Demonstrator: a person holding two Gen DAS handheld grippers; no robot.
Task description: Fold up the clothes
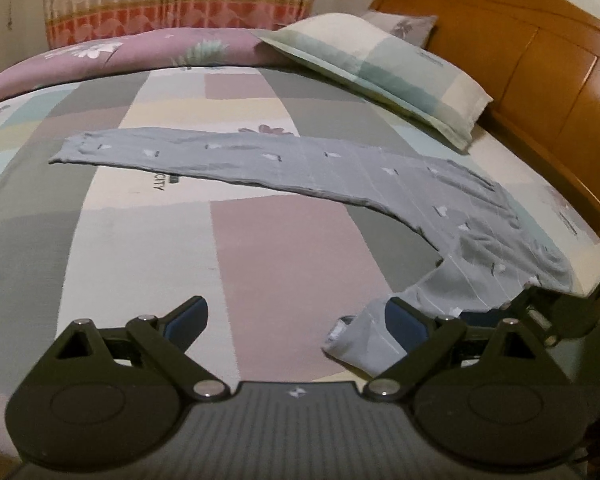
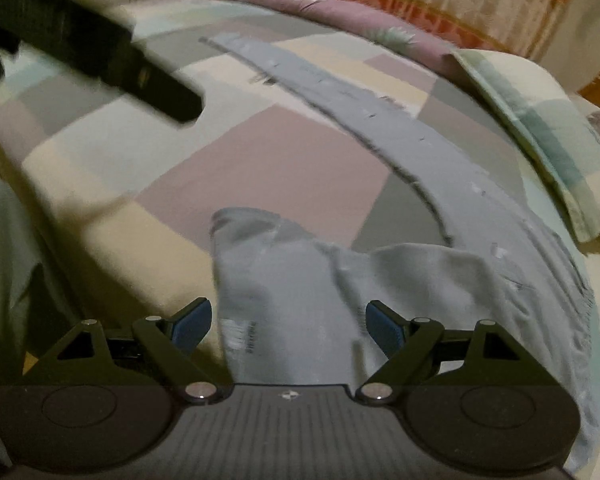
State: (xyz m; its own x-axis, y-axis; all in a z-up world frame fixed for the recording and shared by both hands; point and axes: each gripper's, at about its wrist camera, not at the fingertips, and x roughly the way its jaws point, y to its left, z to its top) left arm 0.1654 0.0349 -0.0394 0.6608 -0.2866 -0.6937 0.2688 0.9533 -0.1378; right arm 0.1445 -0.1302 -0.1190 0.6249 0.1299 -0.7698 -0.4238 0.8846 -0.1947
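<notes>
1. I am looking along both grippers at a bed (image 1: 260, 240) covered by a sheet of large pastel blocks: grey, pink, cream and pale green.
2. The task's thing is a pair of grey trousers (image 1: 300, 168) with small white marks. In the left wrist view one leg lies flat in a long band from the middle left of the frame to the right, where the waist part sits bunched near the bed's right edge.
3. The other leg is folded back towards me. Its end lies at the lower middle right of the left wrist view, just beside my left gripper's right finger.
4. My left gripper (image 1: 296, 320) fills the bottom of its view. Its jaws stand wide apart with bare sheet between the blue pads; the pads press on nothing.
5. My right gripper (image 2: 288, 324) fills the bottom of its own view. Its jaws are released and spread wide. The folded leg end lies between the blue pads, but neither pad presses on it.
6. The right wrist view is blurred, so I cannot say for sure whether the cloth brushes the right pad.
7. A dark bar crosses the upper left of the right wrist view; it looks like part of my left gripper.
8. A pillow (image 1: 380, 72) in pale green and cream rests at the upper right of the left wrist view, against a wooden headboard (image 1: 520, 60).
9. A mauve flowered quilt (image 1: 120, 56) lies along the far edge of the bed, with a patterned curtain (image 1: 180, 0) behind it.
</notes>
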